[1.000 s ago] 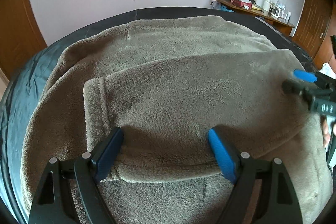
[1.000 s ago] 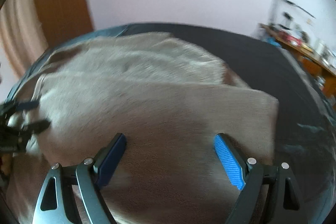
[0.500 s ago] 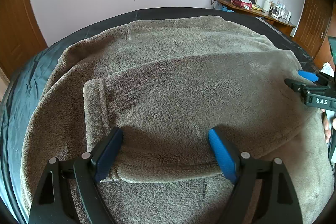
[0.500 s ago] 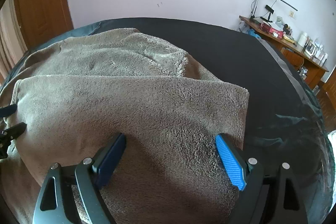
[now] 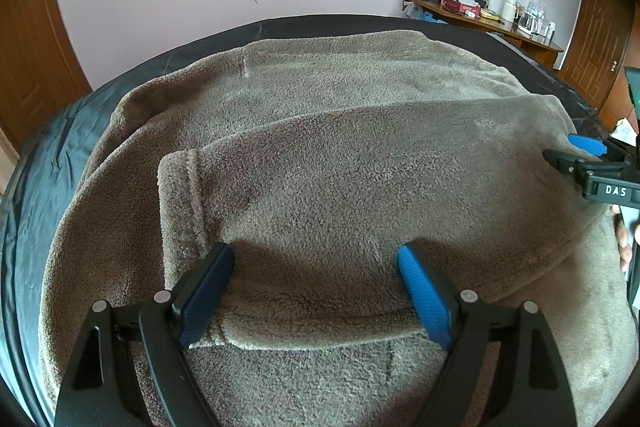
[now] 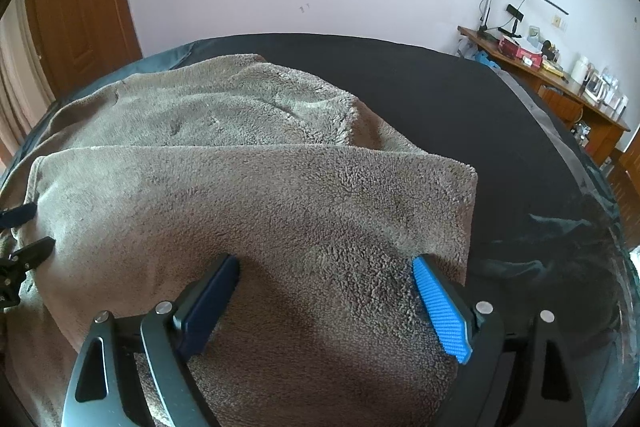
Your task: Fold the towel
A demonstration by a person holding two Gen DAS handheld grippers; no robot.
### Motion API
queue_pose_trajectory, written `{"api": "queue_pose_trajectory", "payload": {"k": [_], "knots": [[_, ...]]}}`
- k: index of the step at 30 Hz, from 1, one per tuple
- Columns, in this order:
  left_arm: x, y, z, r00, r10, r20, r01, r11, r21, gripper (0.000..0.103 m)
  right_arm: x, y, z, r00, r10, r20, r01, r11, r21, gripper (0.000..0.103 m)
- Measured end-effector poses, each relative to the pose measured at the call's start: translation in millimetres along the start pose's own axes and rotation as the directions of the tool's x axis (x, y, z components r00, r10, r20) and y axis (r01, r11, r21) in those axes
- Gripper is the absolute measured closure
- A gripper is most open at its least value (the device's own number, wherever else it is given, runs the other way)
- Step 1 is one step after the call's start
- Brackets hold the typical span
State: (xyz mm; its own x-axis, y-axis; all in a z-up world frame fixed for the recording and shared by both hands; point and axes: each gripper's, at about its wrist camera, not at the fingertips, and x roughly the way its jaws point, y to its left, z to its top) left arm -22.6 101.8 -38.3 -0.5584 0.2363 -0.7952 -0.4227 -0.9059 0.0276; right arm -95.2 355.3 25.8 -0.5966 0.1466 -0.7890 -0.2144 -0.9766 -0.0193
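A grey-brown fleecy towel point(image 5: 340, 167) lies on a dark cover, its near part folded over as a flap on the lower layer. My left gripper point(image 5: 314, 253) stands open over the flap's near left corner, pads apart from the pile. My right gripper point(image 6: 326, 262) is over the flap's near right corner point(image 6: 460, 187). Its jaws are opening, with towel beneath and between them but not pinched. In the left wrist view the right gripper point(image 5: 576, 151) shows at the towel's right edge. In the right wrist view the left gripper point(image 6: 24, 231) peeks in at far left.
The dark cover point(image 6: 460, 99) runs bare to the right of the towel and shows at the left point(image 5: 60, 167). A cluttered wooden desk point(image 5: 480, 15) stands against the far wall, with wooden doors point(image 5: 600, 39) point(image 6: 76, 7) at both sides. A person's fingers point(image 5: 622, 247) show at the right edge.
The right gripper has drawn back toward the towel's right edge and its jaws have spread a little wider. The left gripper and the towel have stayed as they were.
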Motion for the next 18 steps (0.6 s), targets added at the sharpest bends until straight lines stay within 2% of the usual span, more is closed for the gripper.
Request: {"api": "queue_pose_trajectory", "payload": {"k": [6,10,14,18], "knots": [[-2,-1,0,1.0,0.007,-0.005,-0.007,1.0,-0.007,0.015,2,2,1,1.0,0.005,-0.013,-0.005,1.0,-0.014,0.004],[-24,1,-5,1.0,0.008,-0.016,-0.009,0.999,-0.046,0.014,3,3,0,1.0,0.005,-0.018,-0.005,1.0,-0.02,0.001],[-63,4,-30,0.999,-0.015,0.037,0.018,0.997,-0.072,0.014,3,3,0,1.0,0.002,-0.018,-0.002,1.0,-0.022,0.001],[-97,24,-59,0.997,-0.016,0.077,0.027,0.991,-0.134,0.014,3,4,0,1.0,-0.004,-0.017,0.003,1.0,-0.025,0.001]]}}
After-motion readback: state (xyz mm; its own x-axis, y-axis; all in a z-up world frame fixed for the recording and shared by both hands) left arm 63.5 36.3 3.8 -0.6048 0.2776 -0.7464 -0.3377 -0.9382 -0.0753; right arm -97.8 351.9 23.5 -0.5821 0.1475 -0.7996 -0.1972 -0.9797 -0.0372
